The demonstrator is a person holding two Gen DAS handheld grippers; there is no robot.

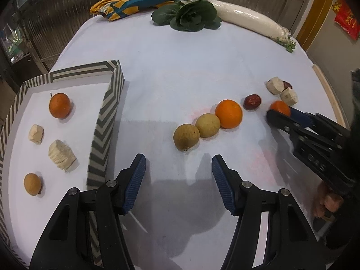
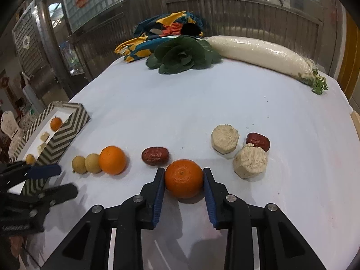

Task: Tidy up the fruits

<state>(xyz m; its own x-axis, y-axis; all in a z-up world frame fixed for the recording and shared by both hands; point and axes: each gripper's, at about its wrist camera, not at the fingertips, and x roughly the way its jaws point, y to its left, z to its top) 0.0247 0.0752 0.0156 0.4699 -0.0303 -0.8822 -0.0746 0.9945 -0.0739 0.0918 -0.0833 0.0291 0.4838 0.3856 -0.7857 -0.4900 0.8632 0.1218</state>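
Fingers (image 2: 158, 186) of your right gripper (image 2: 184, 181) sat on either side of the mandarin (image 2: 184, 181), which rested on the white bench (image 2: 180, 103); the blue pads lay right at its sides, and you could not tell whether they pressed it. Your left gripper (image 1: 178, 168) had its fingers apart with nothing between them, above bare cloth just short of the two longans (image 1: 186, 136). Left of it stood the striped tray (image 1: 105, 121), holding fruit.
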